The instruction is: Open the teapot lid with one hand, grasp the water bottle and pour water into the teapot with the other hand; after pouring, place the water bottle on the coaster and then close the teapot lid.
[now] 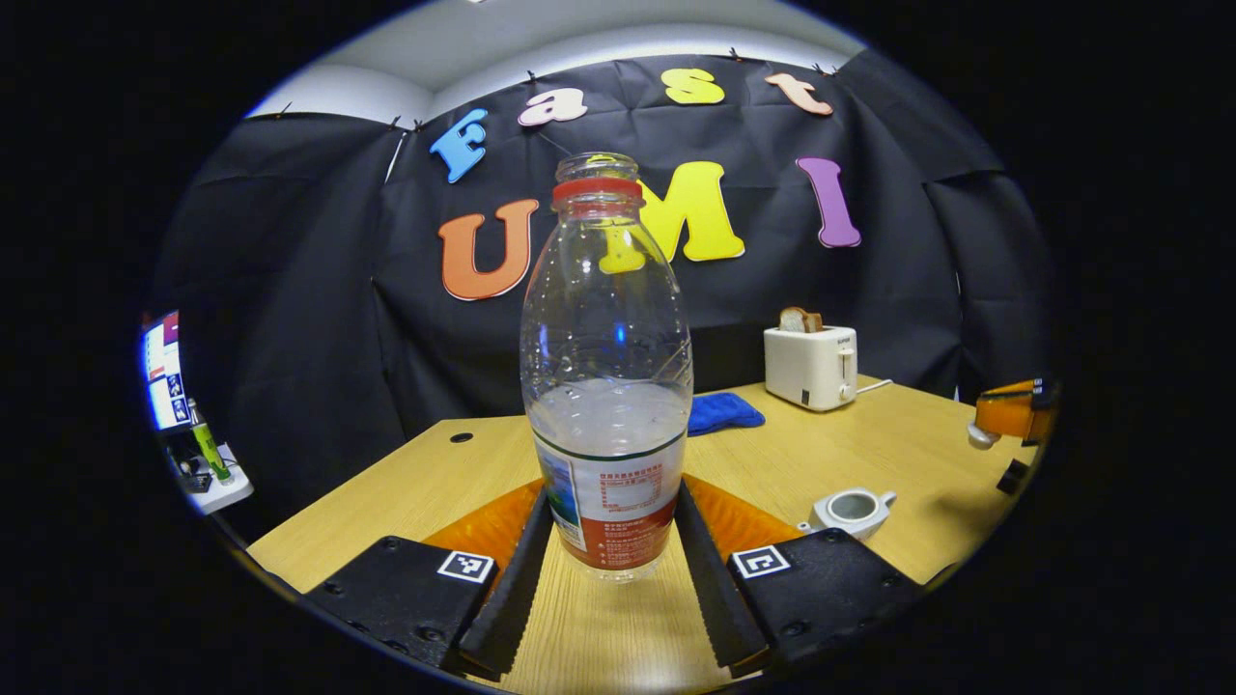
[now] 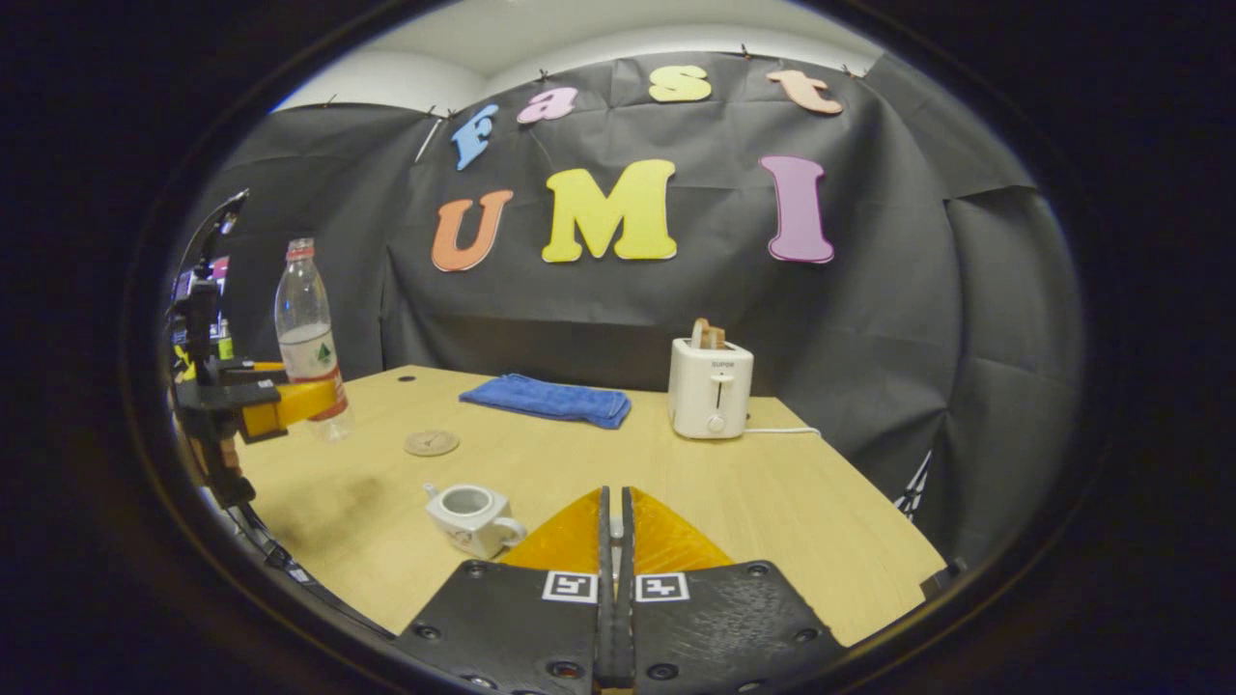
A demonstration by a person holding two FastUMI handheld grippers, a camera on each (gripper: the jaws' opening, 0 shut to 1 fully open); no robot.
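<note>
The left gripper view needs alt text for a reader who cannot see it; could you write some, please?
A capless water bottle, partly full, stands upright between the left gripper jaws above a wooden table. Beyond it sit an open teapot, a blue cloth and a toaster.

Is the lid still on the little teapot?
No, the teapot sits on the table with its top open, and you can see down into the hollow inside.

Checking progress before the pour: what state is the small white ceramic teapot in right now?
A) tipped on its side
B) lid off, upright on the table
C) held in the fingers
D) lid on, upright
B: the small white ceramic teapot stands upright on the wooden table, its round opening uncovered.
</note>
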